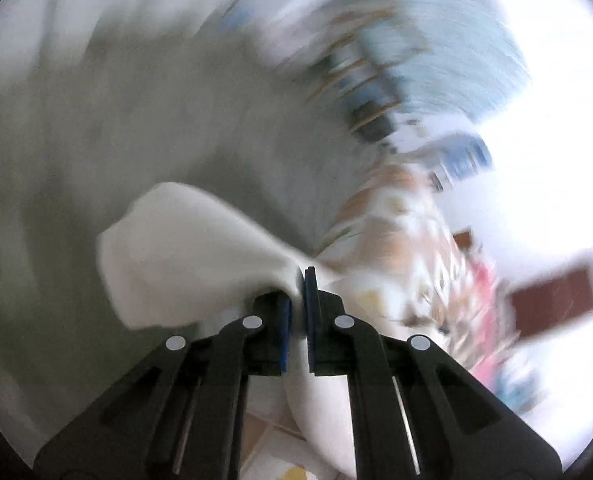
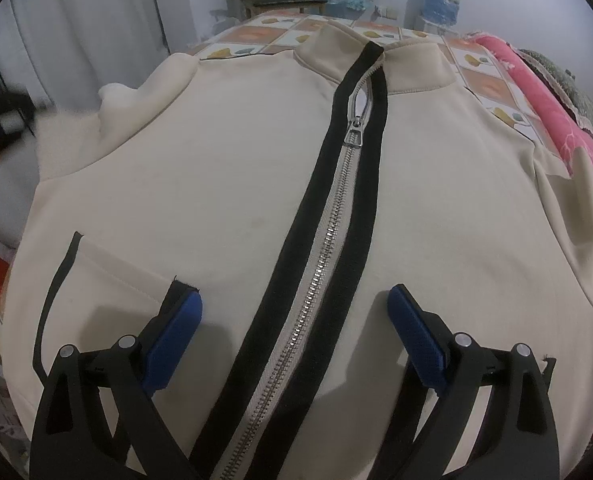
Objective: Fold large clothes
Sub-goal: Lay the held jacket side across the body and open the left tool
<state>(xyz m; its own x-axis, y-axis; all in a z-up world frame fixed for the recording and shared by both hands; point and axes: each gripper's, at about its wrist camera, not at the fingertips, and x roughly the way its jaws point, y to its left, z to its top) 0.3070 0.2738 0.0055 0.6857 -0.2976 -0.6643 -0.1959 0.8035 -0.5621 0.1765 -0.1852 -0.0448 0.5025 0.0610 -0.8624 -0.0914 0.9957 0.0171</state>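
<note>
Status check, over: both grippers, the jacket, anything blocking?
Left gripper shut on cream fabric. Right gripper open, astride the zipper. Jacket flat, front up. Nothing blocking.

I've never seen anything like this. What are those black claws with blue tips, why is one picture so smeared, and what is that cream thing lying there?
The claws are two hand-held grippers, one in each of a person's hands; there is no robot arm. Each carries a wide-angle camera looking along its two fingers, which is why the pictures bulge.

The sharp picture comes from the right gripper. Its jaws are open and hover over a cream jacket with a black-edged zipper, spread face up on a bed with a patterned cover. A pink blanket lies along the far side.

The smeared picture comes from the left gripper, blurred by movement. Its blue pads are shut on a piece of cream fabric, probably a sleeve or edge of the same jacket, though the blur leaves that unsure.
</note>
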